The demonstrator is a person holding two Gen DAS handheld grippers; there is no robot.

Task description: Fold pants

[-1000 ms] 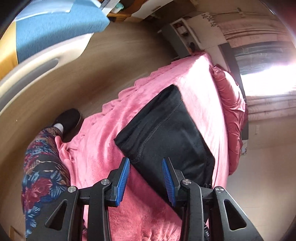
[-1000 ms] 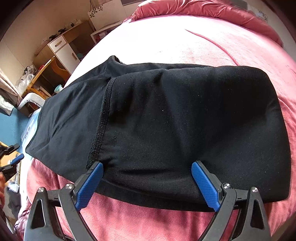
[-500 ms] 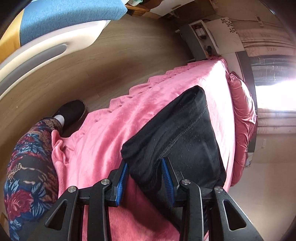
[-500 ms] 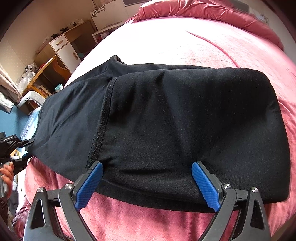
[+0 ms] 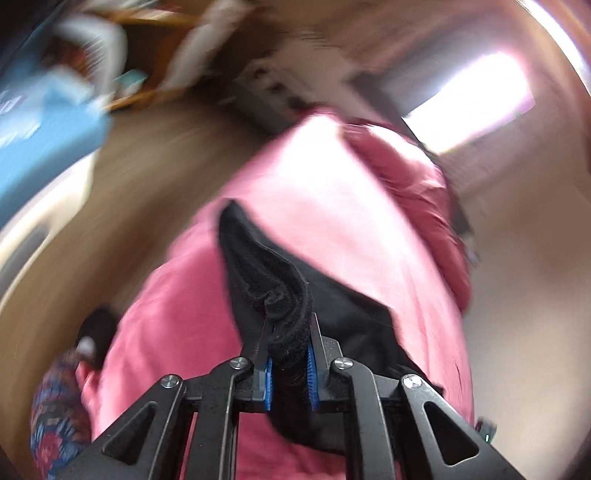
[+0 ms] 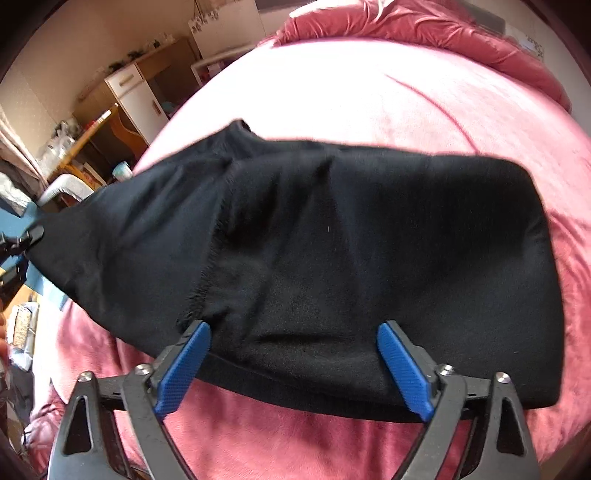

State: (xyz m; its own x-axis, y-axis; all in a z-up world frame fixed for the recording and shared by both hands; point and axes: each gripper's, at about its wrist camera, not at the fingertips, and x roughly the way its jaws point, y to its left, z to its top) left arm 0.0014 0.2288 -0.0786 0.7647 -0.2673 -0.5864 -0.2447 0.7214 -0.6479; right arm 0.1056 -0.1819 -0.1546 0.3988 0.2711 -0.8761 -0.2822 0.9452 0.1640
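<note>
Black pants (image 6: 332, 240) lie folded on a pink blanket (image 6: 369, 92). My left gripper (image 5: 290, 332) is closing its jaws, and the blue pads pinch a bunched end of the pants (image 5: 258, 266), held up off the bed. In the right wrist view that left gripper (image 6: 26, 240) shows at the far left edge, with the pants' end stretched towards it. My right gripper (image 6: 291, 354) straddles the near edge of the folded stack. Its jaws are closing slightly but still stand wide, with fabric between the pads and no press on it.
A pink quilt (image 6: 424, 33) is bunched along the bed's far side. A white cabinet (image 6: 136, 99) and wooden furniture stand beyond the bed. A wood floor (image 5: 147, 166) and a person's floral-trousered leg (image 5: 55, 406) lie left of the bed.
My left gripper went from half open around the pants' end to pinched on it, then rose and rolled, blurring its view. The pants' left end lifted. The right gripper stayed put, jaws slightly narrower.
</note>
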